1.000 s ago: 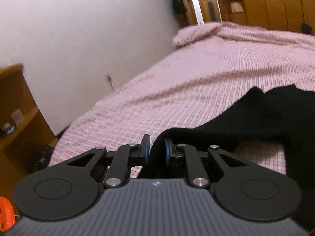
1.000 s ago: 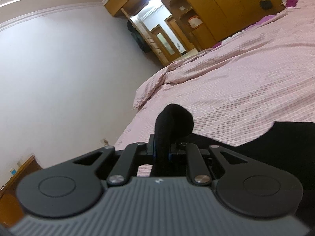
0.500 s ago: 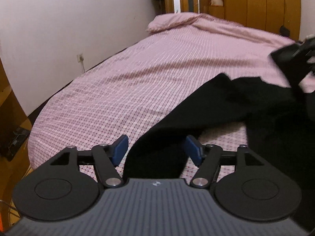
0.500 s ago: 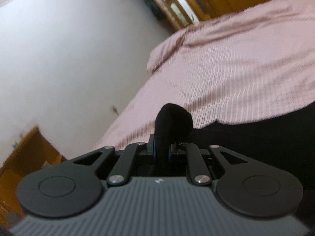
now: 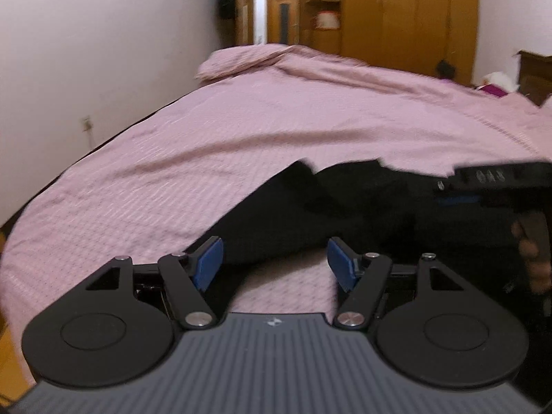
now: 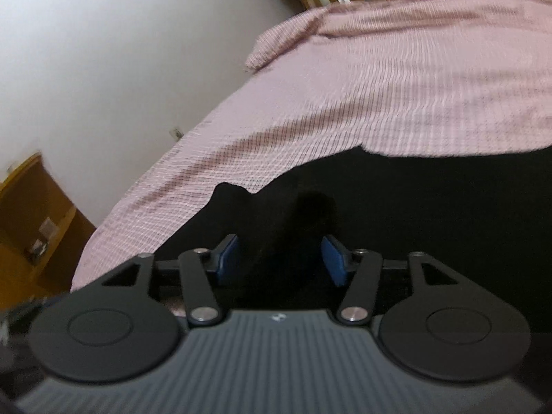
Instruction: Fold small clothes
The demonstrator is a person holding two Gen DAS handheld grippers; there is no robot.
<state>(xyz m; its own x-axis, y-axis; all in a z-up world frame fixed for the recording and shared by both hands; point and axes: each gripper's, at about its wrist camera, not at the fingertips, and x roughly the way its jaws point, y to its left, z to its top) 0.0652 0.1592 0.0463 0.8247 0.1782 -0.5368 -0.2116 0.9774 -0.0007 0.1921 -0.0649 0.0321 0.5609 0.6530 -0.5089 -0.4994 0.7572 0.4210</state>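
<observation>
Black garment (image 5: 345,207) is lying spread on the pink checked bedspread (image 5: 241,138). Left gripper (image 5: 275,264) is hovering at the garment's near edge with jaws standing apart, gripping nothing. Right gripper (image 6: 280,258) is opening its jaws over the garment, a fabric fold sitting loose between the blue pads (image 6: 229,255).

I see a pink checked bedspread (image 5: 241,131) over the bed, a white wall (image 5: 103,34) with a socket (image 5: 86,123), wooden wardrobes (image 5: 414,17) beyond, an open doorway (image 5: 272,10), a wooden bedside shelf (image 6: 38,214) at left.
</observation>
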